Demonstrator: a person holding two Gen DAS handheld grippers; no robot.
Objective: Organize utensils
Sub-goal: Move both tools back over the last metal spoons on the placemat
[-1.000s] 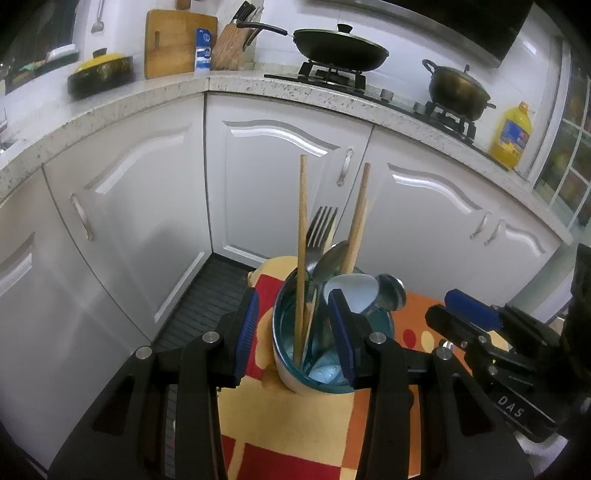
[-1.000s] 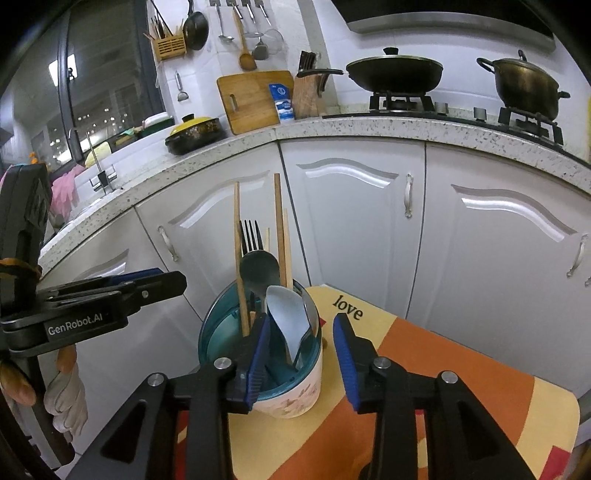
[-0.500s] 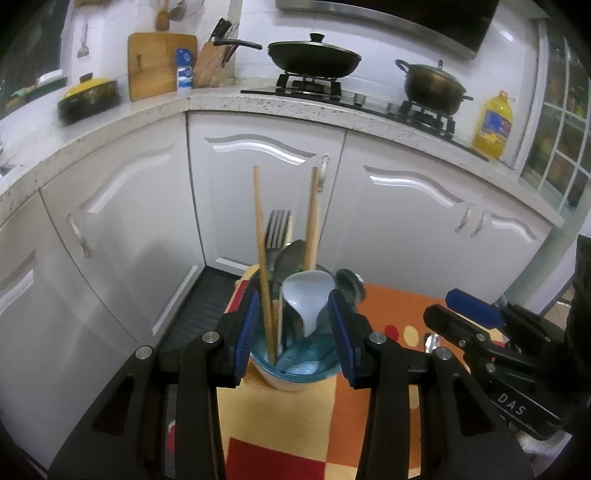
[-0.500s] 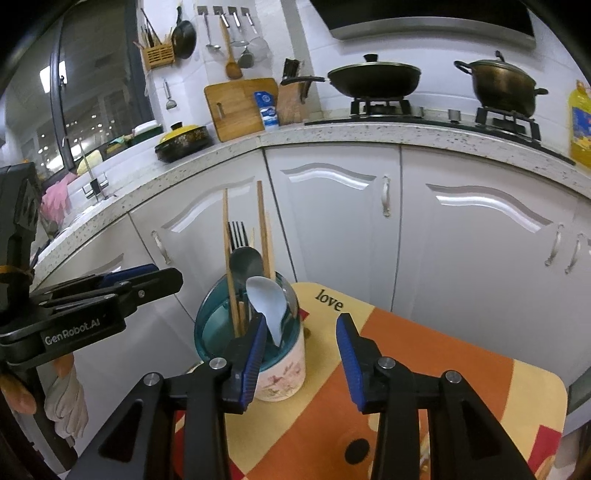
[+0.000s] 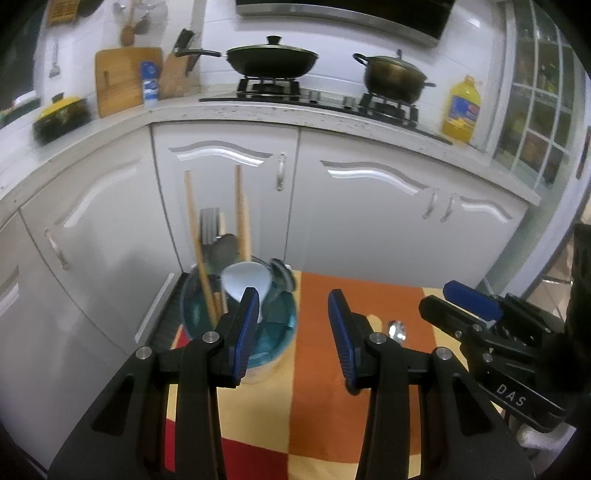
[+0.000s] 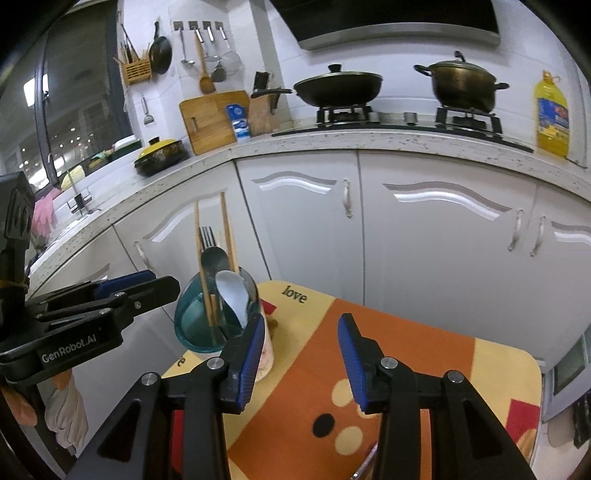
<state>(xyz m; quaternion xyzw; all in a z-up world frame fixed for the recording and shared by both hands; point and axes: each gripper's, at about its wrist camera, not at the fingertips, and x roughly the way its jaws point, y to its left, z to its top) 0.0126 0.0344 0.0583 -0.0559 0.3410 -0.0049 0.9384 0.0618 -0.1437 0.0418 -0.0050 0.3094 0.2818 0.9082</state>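
Right wrist: "love" on tablecloth (image 6: 406,350), "GenRobot.AI" on left claw (image 6: 162,291).

1. Domestic kitchen: a speckled worktop (image 6: 369,142) runs round a corner over white cabinets (image 6: 436,236).
2. Gas hob (image 6: 402,120) on the worktop, carrying a lidded wok (image 6: 338,86) and a pot (image 6: 461,86).
3. Chopping board (image 6: 210,120) and knife block (image 6: 264,110) stand at the worktop's back edge.
4. Ladles (image 6: 201,55) hang on the tiled wall; oil bottle (image 6: 550,114) at the worktop's right end.
5. Hood (image 6: 388,22) above the hob.
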